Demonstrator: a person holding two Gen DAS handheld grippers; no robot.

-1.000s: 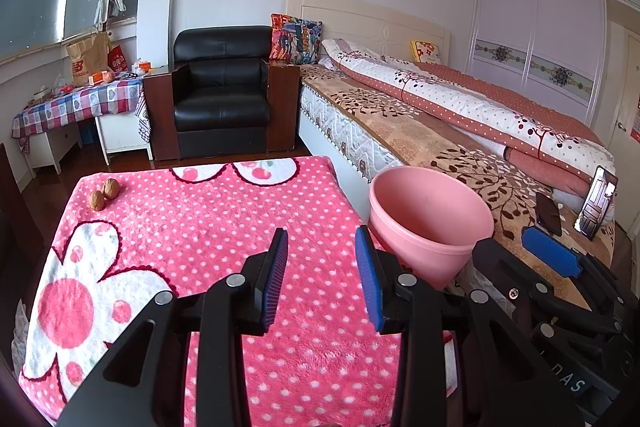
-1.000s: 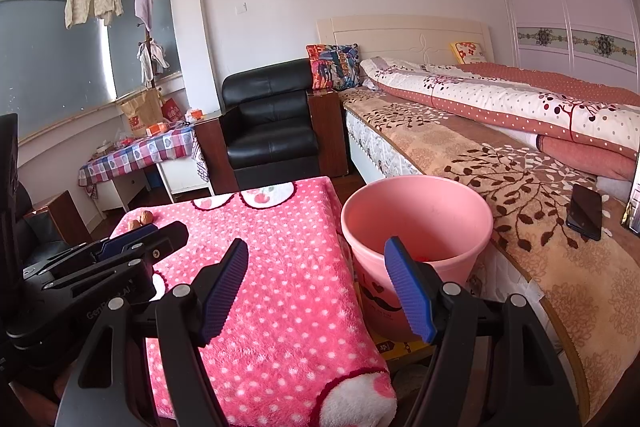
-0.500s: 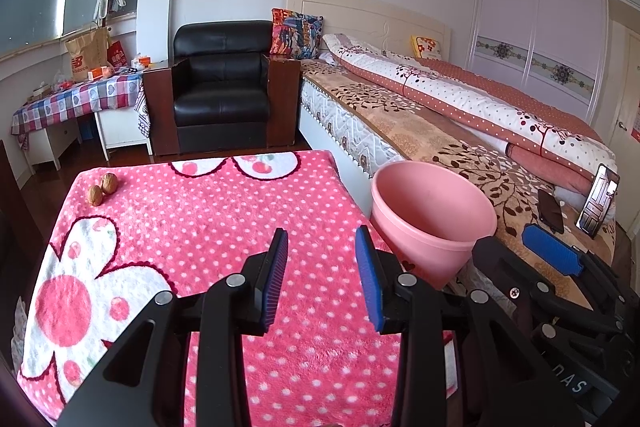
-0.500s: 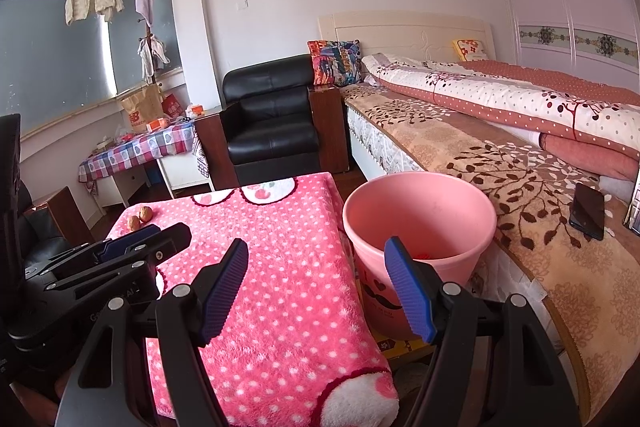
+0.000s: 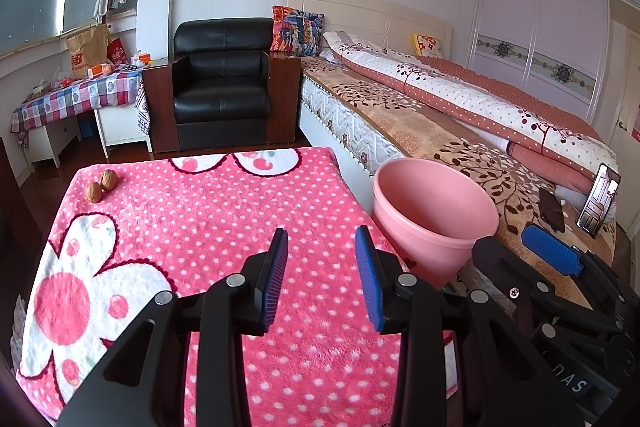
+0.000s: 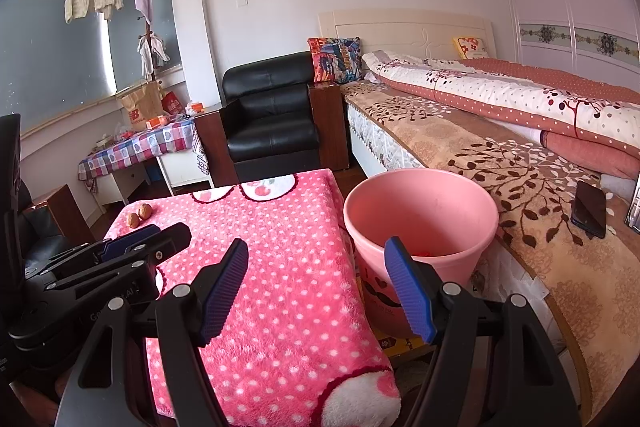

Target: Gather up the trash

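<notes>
Two walnuts (image 5: 102, 185) lie at the far left corner of a table covered by a pink polka-dot blanket (image 5: 192, 211); the right wrist view shows the walnuts (image 6: 140, 215) too. A pink bucket (image 5: 434, 215) stands on the floor between table and bed, with something small and red at its bottom (image 6: 424, 253). My left gripper (image 5: 322, 247) hovers open over the blanket's near middle, nothing between its blue pads. My right gripper (image 6: 316, 259) is open wider, above the table's right edge and the bucket (image 6: 420, 223).
A bed (image 6: 500, 147) with patterned covers runs along the right, with a dark phone (image 6: 590, 209) and a propped phone (image 5: 600, 199) on it. A black armchair (image 5: 222, 87) stands beyond the table, and a checked side table (image 5: 76, 95) with bags is at the far left.
The scene sits slightly lower in both views than a second ago, then higher again. Both grippers keep the same opening and hold nothing.
</notes>
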